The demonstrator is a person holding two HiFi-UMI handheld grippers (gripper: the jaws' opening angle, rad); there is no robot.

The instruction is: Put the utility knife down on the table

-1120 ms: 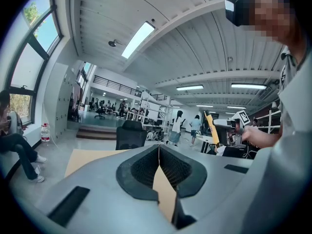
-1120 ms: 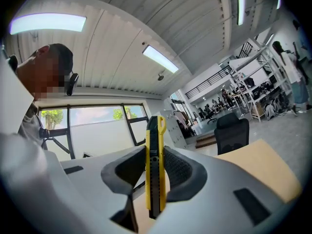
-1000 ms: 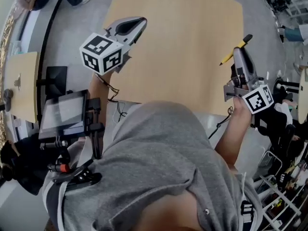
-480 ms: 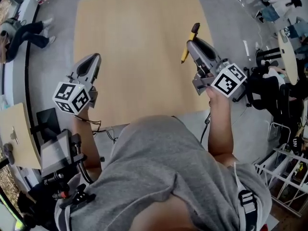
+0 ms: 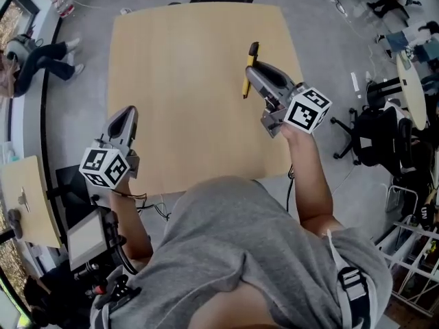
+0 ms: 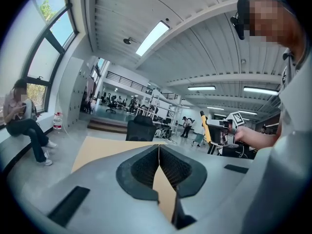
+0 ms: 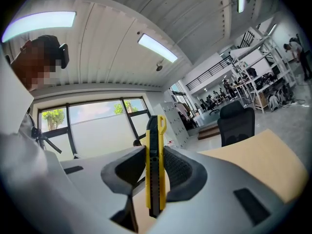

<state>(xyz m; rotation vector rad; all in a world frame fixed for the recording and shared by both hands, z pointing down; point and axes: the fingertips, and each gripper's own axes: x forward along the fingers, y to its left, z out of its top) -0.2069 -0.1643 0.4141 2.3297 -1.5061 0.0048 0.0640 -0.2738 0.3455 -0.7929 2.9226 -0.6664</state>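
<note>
Right gripper (image 7: pixel 156 152) clamps utility knife (image 7: pixel 154 174) over table (image 5: pixel 185 81).

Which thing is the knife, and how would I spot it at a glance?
Find the big light wooden table, then the grey right gripper over its right side. Clamped between its jaws is a slim yellow-and-black utility knife, the only yellow thing there; the grey left gripper is shut on nothing.
</note>
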